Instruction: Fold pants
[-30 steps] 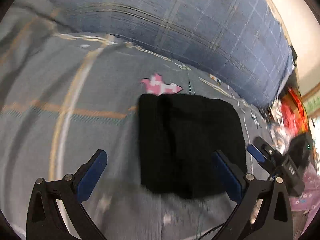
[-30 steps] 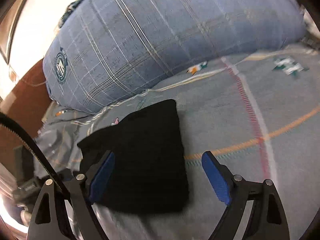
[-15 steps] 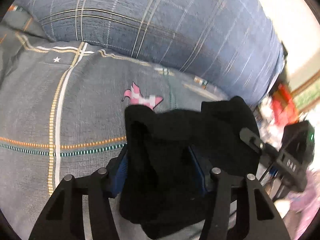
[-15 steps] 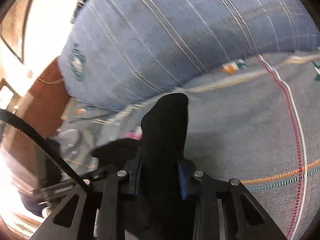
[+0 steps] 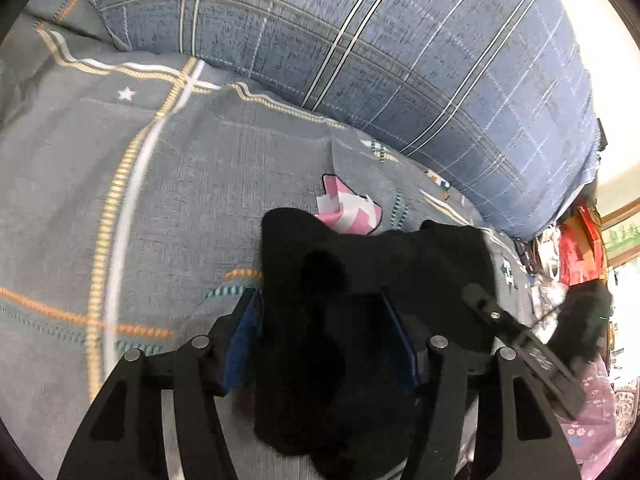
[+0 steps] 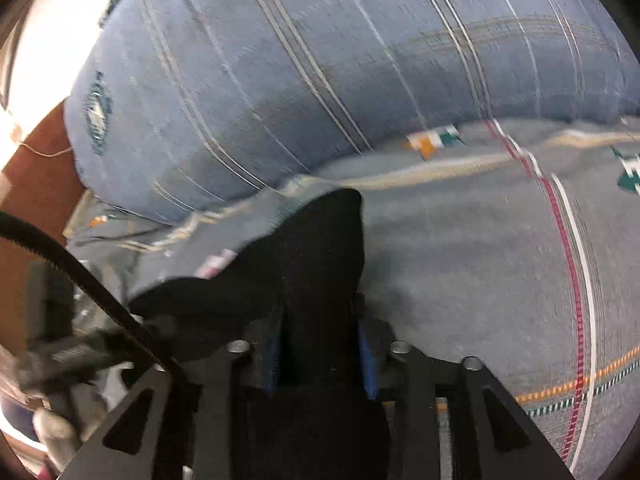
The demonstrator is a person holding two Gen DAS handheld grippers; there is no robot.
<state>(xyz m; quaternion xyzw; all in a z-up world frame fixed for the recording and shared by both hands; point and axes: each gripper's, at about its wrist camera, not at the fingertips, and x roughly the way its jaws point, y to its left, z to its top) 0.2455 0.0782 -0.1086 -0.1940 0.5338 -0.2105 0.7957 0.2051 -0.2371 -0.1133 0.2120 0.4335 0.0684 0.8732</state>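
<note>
Pants [image 5: 360, 280], black and folded to a thick bundle, are pinched by both grippers at once. Left gripper [image 5: 320, 344]: jaws about half closed, blue pads [image 5: 240, 340] pressing into a fat wad of the dark cloth from either side; the jaws have eased a little wider in the last half second with the cloth between them. Cloth bulges up and forward past the fingertips and hangs below them in a loose lobe. To the right of this gripper, the right gripper's black finger [image 5: 516, 340] reaches into the same bundle.

Right gripper [image 6: 320, 356]: jaws narrower, blue pads [image 6: 366, 360] clamped on a slimmer ridge of the pants [image 6: 320, 264]; these jaws have also just opened somewhat, fabric between them. Ahead of its fingertips the cloth rises to a rounded peak; to its left a flap sags away.

Fabric looks matte, knit-like, with no seams or waistband discernible. Bundle appears lifted partly clear of the grey patterned bedsheet [image 5: 160, 208]. Beyond both grippers, well ahead, lies a big blue plaid pillow [image 5: 400, 48]. A pink-and-white printed patch [image 5: 348, 212] on the sheet shows just past the pants' far edge.
</note>
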